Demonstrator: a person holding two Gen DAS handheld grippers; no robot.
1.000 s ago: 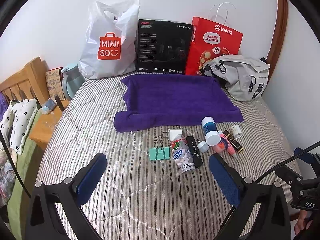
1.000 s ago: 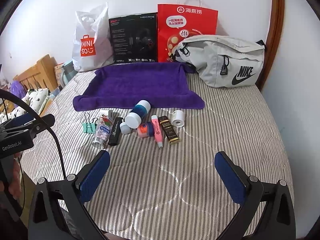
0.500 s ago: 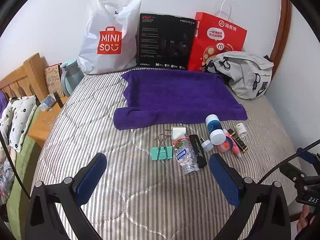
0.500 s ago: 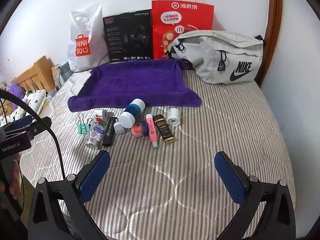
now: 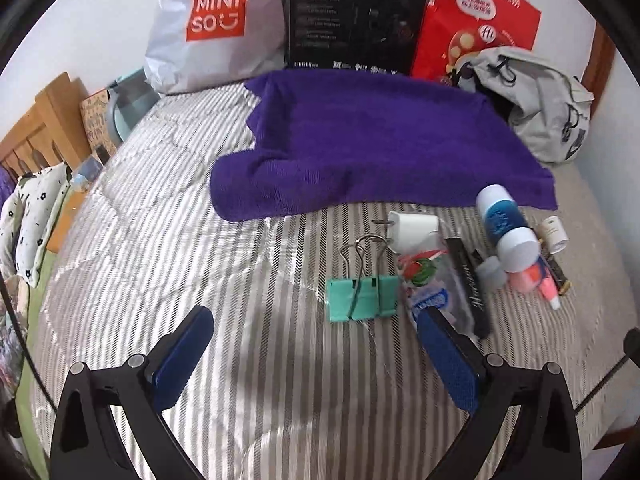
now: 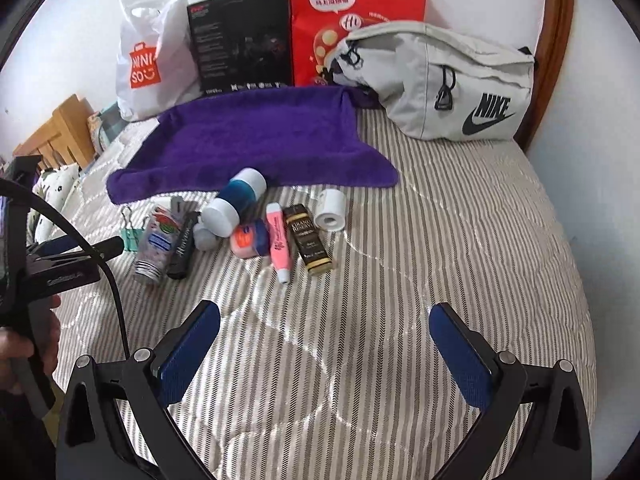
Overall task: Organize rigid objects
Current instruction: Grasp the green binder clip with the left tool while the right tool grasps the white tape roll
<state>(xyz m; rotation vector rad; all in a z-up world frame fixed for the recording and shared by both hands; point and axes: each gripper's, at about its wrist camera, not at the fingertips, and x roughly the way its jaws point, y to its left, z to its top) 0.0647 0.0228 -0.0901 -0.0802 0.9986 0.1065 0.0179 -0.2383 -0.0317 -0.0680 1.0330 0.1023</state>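
Observation:
A row of small rigid items lies on the striped bed in front of a purple towel [image 5: 372, 148] [image 6: 256, 136]. From the left they are a green binder clip [image 5: 362, 296] [image 6: 130, 236], a clear pill bottle [image 5: 432, 292] [image 6: 156, 244], a black tube [image 5: 468, 280] [image 6: 182, 244], a blue and white bottle [image 5: 506, 236] [image 6: 236, 200], a pink tube [image 6: 278, 240], a black and gold box [image 6: 310, 242] and a white roll [image 6: 331, 210]. My left gripper [image 5: 316, 344] is open, low over the bed just short of the clip. My right gripper [image 6: 326, 340] is open and empty, nearer than the pink tube and box.
Against the wall stand a white Miniso bag [image 5: 216, 28], a black box [image 5: 356, 20] and a red paper bag [image 6: 356, 24]. A grey Nike bag [image 6: 448, 84] lies at the back right. A wooden headboard [image 5: 44, 124] and a pillow are at the left. A hand [image 6: 24, 344] holds the left gripper.
My left gripper has moved forward and down towards the green binder clip, which now looks much larger. My right gripper has come a little closer to the row. Nothing was picked up.

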